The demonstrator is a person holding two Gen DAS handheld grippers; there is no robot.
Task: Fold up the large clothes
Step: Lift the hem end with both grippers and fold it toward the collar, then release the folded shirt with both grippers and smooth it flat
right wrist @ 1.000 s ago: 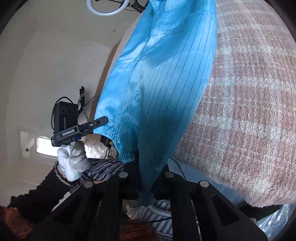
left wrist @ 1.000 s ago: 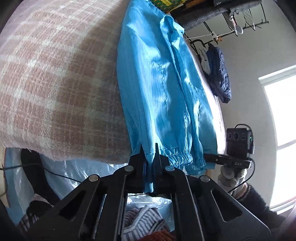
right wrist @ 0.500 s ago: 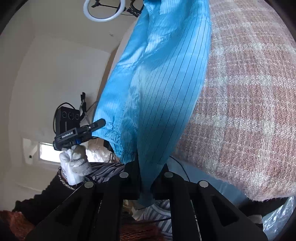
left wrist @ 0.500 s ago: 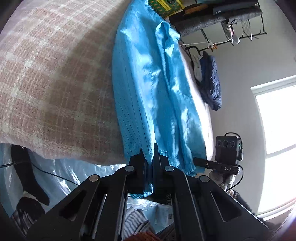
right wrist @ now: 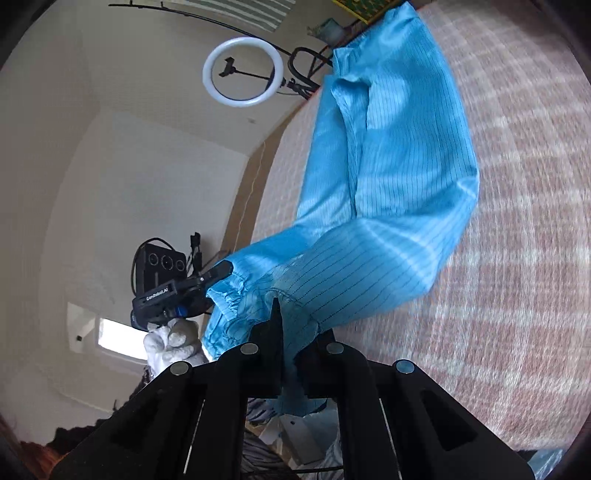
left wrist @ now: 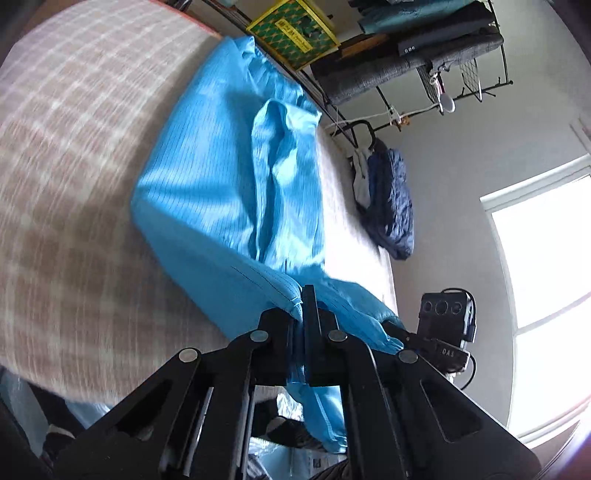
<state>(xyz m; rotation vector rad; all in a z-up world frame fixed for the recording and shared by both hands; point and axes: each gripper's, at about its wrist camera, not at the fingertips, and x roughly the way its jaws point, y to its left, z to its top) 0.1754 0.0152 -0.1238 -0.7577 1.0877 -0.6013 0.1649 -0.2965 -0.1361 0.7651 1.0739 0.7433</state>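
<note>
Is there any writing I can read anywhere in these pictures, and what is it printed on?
"GenRobot.AI": white lettering on the black body of the left gripper, seen from the right wrist camera.
"DAS": small white letters on the black body of the right gripper, seen from the left wrist camera.
Yellow and green box beyond the bed: printed lettering, too small and blurred to read.
Blue garment: no writing visible.

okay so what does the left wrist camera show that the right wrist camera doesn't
Only the left wrist view shows the yellow box, the metal rack, the dark blue garment hanging by the wall, and the bright window. Only the right wrist view shows the ring light and a white-gloved hand. Both show the blue garment on the plaid blanket, pinched by each view's own hand-held gripper: left, right.
</note>
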